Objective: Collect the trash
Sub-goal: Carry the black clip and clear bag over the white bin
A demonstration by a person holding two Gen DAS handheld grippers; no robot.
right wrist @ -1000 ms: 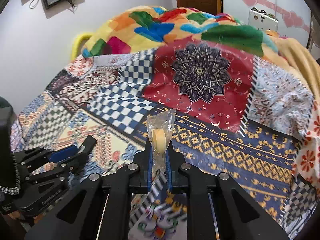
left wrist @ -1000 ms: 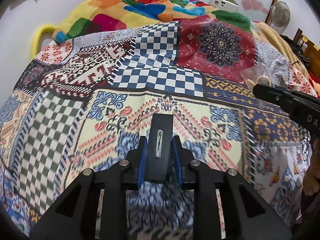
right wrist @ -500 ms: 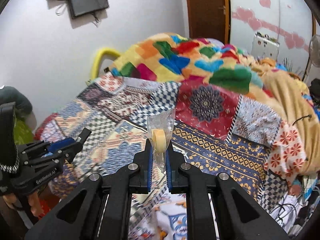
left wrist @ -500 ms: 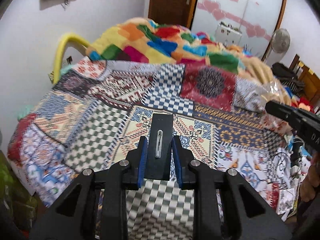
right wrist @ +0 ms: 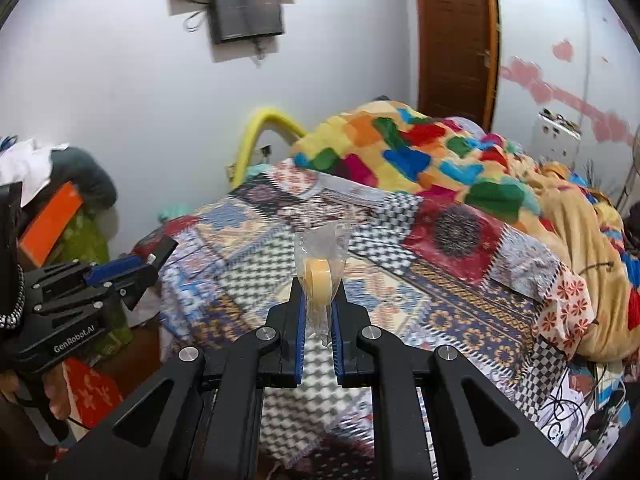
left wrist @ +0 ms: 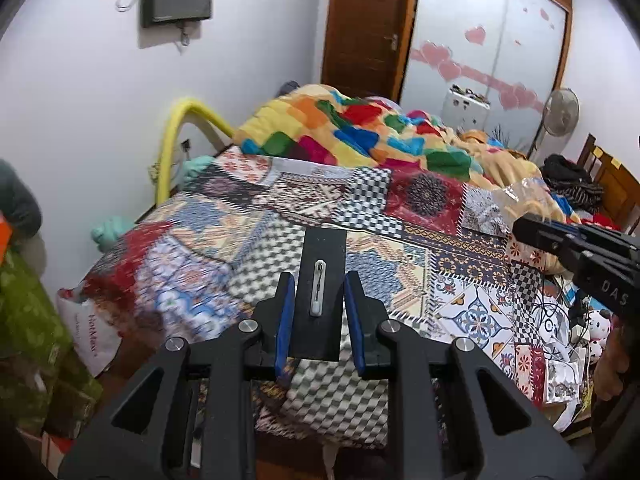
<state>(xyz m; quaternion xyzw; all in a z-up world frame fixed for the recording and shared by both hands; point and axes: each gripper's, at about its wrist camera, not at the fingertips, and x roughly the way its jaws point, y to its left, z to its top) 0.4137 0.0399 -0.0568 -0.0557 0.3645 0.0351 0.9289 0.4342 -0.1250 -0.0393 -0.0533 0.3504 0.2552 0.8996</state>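
- Left claw (left wrist: 320,312) is gripping a flat black plate (left wrist: 323,276); right claw (right wrist: 319,312) is clenching a clear plastic wrapper (right wrist: 320,256).
- Both are lifting away from the bed (left wrist: 248,248) — trash collected, ready for disposal.

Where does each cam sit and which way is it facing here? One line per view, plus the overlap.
Left wrist: on the left gripper, looking down across the patchwork bedspread toward the brown wooden door; own fingers grip a flat black card; right gripper shows at right.
Right wrist: on the right gripper, same heading; fingers pinch a clear plastic wrapper with a yellow ring; left gripper at left.
Shared: bedspread, door, multicoloured blanket.
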